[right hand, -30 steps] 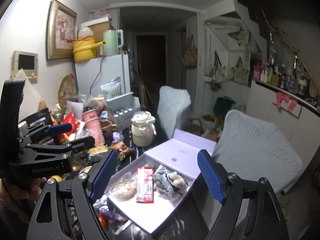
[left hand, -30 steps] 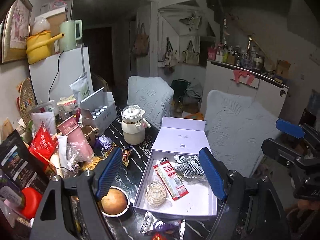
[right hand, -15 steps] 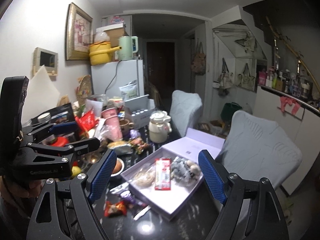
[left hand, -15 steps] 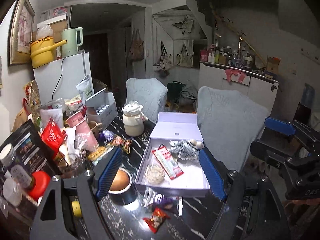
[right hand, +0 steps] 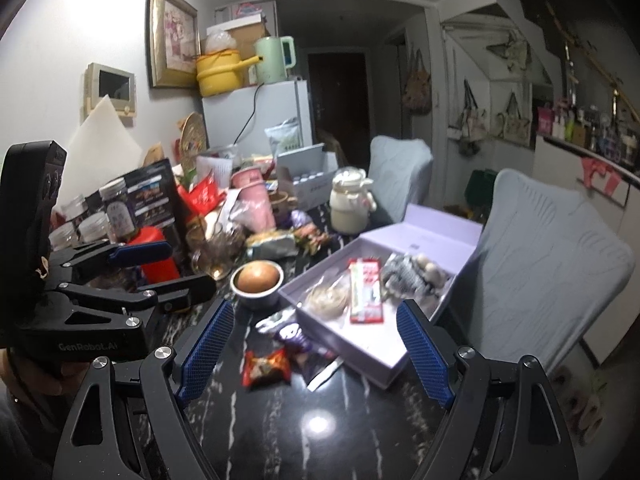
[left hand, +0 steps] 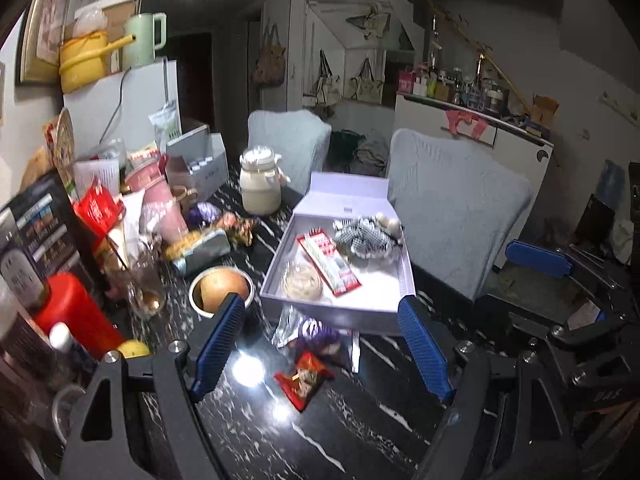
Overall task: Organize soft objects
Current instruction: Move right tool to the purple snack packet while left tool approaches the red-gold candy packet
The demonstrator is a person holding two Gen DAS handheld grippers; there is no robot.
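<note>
Clearly we are at the approach step, with nothing grasped yet. Our left gripper stands with its blue pads wide apart and empty, and our right gripper is also spread and holds nothing; both hang above the black marbled table.

The open pale lilac cardboard box lies at about one o'clock from the left gripper. Inside it, at its far right corner, rests the soft black-and-white checked fabric bundle, touching a red and white flat packet; a clear bag of pale coiled stuff is at the near left.

Just before the box, near twelve o'clock, lie loose soft wrappers: a red snack pouch and a purple foil sachet.

We judge that the next move calls for lowering one gripper over a pouch, pads on both sides of it, then closing gently, since the foil will crumple and slip.
</note>
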